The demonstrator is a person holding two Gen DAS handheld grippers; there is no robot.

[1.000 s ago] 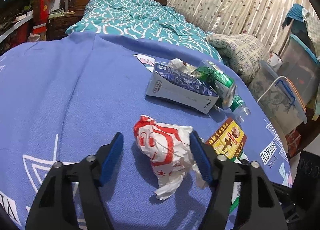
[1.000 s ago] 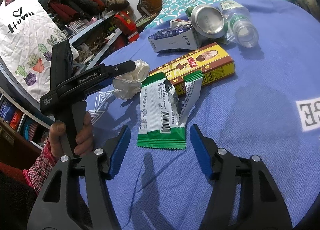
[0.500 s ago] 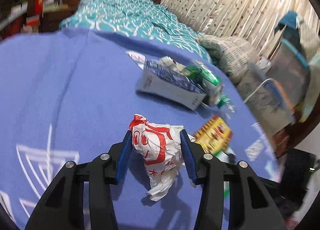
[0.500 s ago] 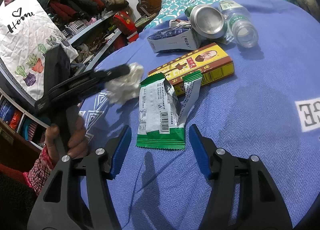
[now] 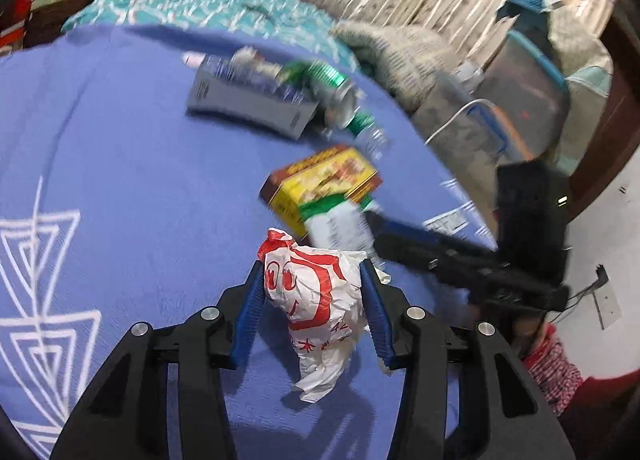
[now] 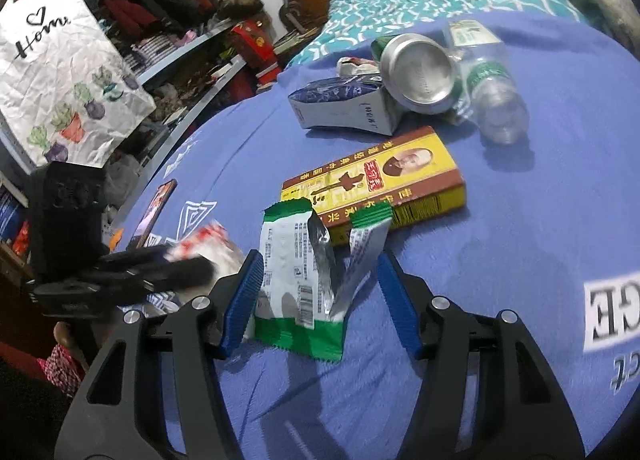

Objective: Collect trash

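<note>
Blue cloth [image 6: 520, 260] covers the bed you are working over. Your left gripper [image 5: 312, 296] pinches the crumpled red-and-white bag [image 5: 316, 296] at lower centre of its view, both pads pressed to its sides. Your right gripper [image 6: 320, 292] is spread around the torn green wrapper [image 6: 300, 292], pads beside it, not squeezing. Just beyond the wrapper lies the yellow box [image 6: 380, 183]; farther up sit the carton [image 6: 344, 107], can [image 6: 416, 75] and bottle [image 6: 488, 83], bunched together at upper centre.
</note>
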